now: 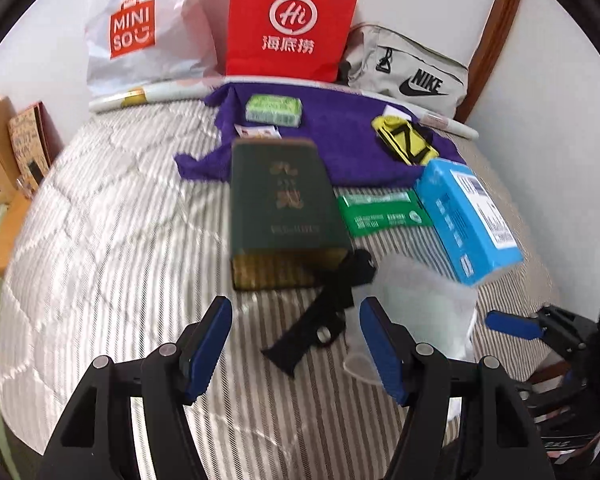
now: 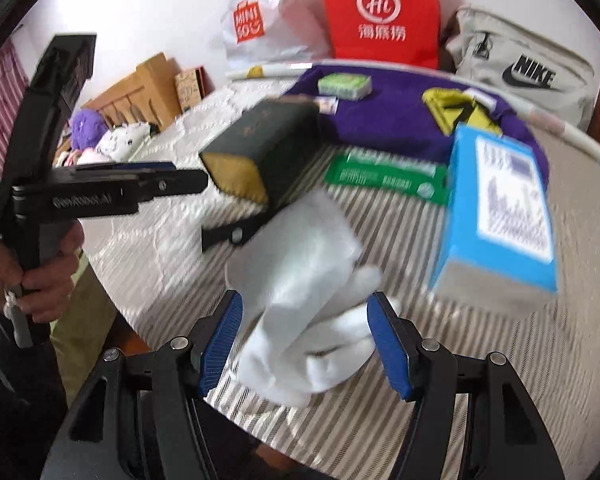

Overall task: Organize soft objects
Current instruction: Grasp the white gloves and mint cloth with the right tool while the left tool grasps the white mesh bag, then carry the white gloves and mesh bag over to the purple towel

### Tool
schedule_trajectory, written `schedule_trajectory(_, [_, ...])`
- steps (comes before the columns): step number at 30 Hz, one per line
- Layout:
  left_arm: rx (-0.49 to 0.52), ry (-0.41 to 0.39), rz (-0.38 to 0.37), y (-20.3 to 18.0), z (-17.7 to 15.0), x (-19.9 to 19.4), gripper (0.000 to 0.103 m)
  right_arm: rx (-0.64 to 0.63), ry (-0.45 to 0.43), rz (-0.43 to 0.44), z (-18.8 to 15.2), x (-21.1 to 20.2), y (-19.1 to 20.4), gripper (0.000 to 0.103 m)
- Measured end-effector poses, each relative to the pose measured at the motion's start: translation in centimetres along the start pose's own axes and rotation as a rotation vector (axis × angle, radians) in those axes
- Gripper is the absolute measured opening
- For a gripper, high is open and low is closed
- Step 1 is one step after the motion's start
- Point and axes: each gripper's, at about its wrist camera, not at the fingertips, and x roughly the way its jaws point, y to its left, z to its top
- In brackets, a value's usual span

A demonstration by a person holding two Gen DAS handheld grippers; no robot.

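Note:
A white soft item point(image 2: 312, 300), a glove or a pair of socks, lies on the striped bed cover point(image 2: 380, 420). My right gripper point(image 2: 306, 298) hangs over it, jaws open on either side and not pressing it. The same white item point(image 1: 424, 300) shows just right of my left gripper point(image 1: 294, 306), which is open above a black strap point(image 1: 320, 320). A purple towel point(image 1: 340, 136) is spread at the far end of the bed. The right gripper point(image 1: 514, 325) appears at the right edge of the left wrist view. A hand holds the left gripper point(image 2: 188, 178) at the left of the right wrist view.
On the bed lie a dark green box point(image 1: 284, 208), a blue box point(image 1: 468, 216), a green packet point(image 1: 384, 212), a yellow item point(image 1: 408, 142) and a green tissue pack point(image 1: 274, 109). A white bag point(image 1: 140, 28), a red bag point(image 1: 292, 20) and a grey pouch point(image 1: 412, 72) stand against the wall.

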Motion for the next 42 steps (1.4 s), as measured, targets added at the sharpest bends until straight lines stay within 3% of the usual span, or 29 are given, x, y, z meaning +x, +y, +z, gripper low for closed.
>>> schedule_trajectory(10, [0.112,0.057,-0.214,-3.9,-2.5,3.5,0.070,-0.033,0.029,-0.023,-2.6,2.4,0.4,0.064])
schedule_trajectory(12, [0.129,0.048,-0.225,-4.4,-2.5,3.7,0.075,-0.032,0.014,-0.016,-2.8,2.1,0.3,0.064])
schedule_trajectory(19, [0.172,0.064,-0.236,-5.7,-2.2,5.3,0.072,-0.026,-0.024,0.011,-3.4,2.1,-0.3,0.064])
schedule_trajectory(21, [0.158,0.062,-0.250,-5.6,-2.2,5.6,0.042,-0.031,-0.032,-0.001,-3.3,2.2,-0.2,0.059])
schedule_trajectory(22, [0.151,0.067,-0.264,-5.5,-2.1,5.7,0.035,-0.037,-0.037,-0.012,-3.3,2.3,-0.1,0.055])
schedule_trajectory(24, [0.138,0.068,-0.277,-5.0,-2.1,5.8,0.013,-0.049,-0.035,-0.041,-3.2,2.5,-0.1,0.032])
schedule_trajectory(26, [0.124,0.050,-0.276,-4.5,-2.1,5.4,0.009,-0.058,-0.031,-0.054,-3.2,2.7,-0.1,0.014])
schedule_trajectory(27, [0.113,0.045,-0.279,-4.2,-2.1,5.1,0.009,-0.051,-0.031,-0.042,-3.2,2.6,-0.2,0.014])
schedule_trajectory(34, [0.083,-0.015,-0.185,-1.4,-1.8,2.1,0.008,-0.078,-0.051,-0.093,-4.0,-0.1,-0.8,0.011])
schedule_trajectory(42, [0.063,0.019,-0.031,1.2,-3.2,1.5,0.008,-0.003,-0.026,-0.190,-6.6,-3.0,-4.9,0.012])
